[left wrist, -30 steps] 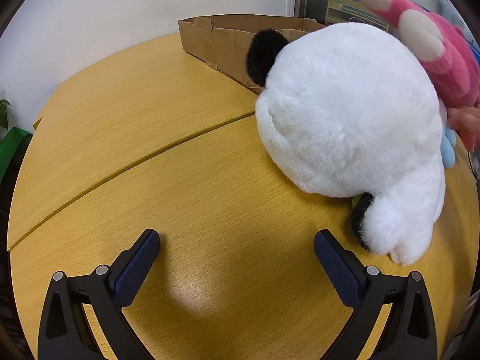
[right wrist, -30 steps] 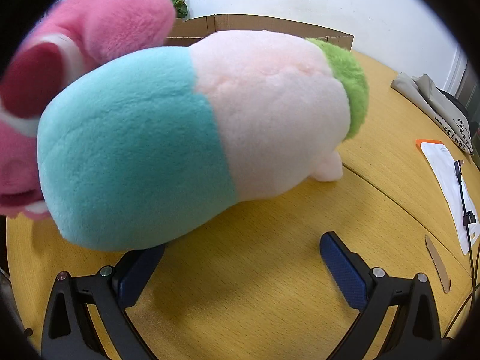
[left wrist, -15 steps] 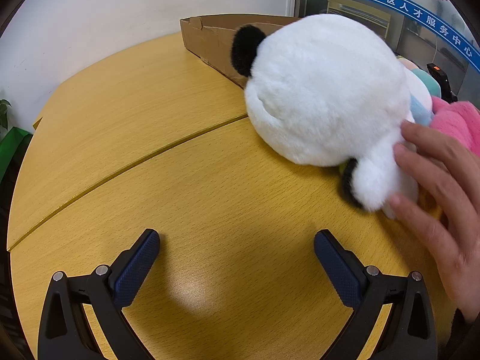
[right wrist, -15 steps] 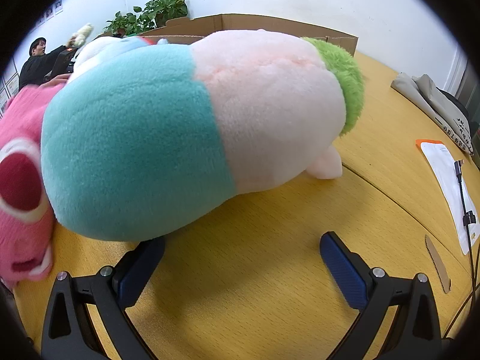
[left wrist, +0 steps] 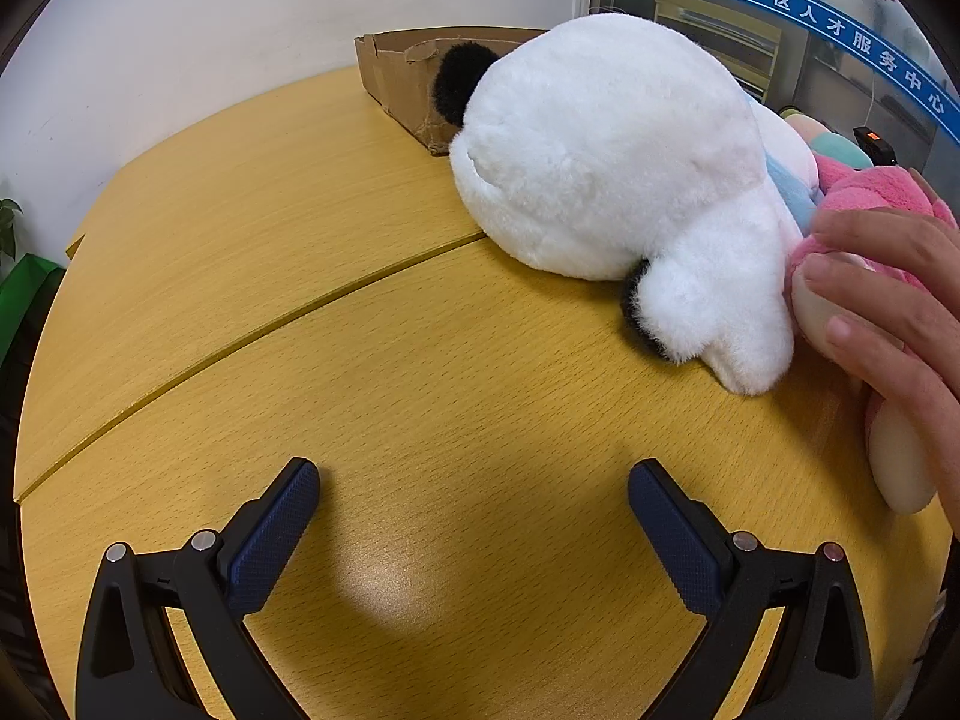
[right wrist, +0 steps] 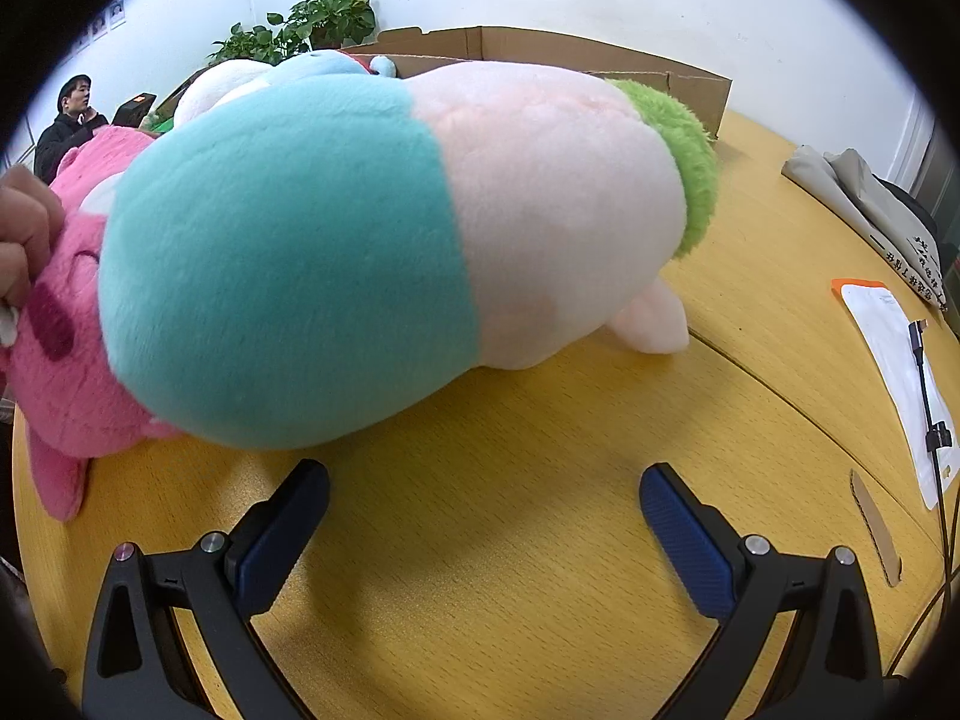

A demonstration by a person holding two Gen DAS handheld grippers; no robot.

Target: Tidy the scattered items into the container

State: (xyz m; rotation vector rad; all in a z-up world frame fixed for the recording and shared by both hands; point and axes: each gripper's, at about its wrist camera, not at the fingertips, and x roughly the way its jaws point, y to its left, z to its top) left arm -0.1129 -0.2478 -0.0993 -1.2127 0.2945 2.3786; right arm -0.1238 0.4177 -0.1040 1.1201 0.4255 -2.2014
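Note:
A big white plush with black ears (left wrist: 612, 162) lies on the wooden table in front of a cardboard box (left wrist: 402, 81). My left gripper (left wrist: 474, 501) stands open and empty, well short of it. A bare hand (left wrist: 888, 294) presses a pink plush (left wrist: 882, 204) down at the right. In the right wrist view a teal, pale pink and green plush (right wrist: 390, 240) fills the middle, with the pink plush (right wrist: 66, 360) at its left and the box (right wrist: 540, 51) behind. My right gripper (right wrist: 483, 504) is open and empty just below the teal plush.
The table (right wrist: 540, 570) has a seam running across it. At the right lie a white sheet with an orange edge (right wrist: 894, 372), a black cable (right wrist: 927, 384), a cardboard strip (right wrist: 876, 528) and a grey bag (right wrist: 864, 204). A person (right wrist: 69, 120) and a potted plant (right wrist: 300, 24) are behind.
The pink plush has come down from the air onto the table beside the other toys, with a hand on it. The white plush shifted slightly. Both grippers stayed open and still.

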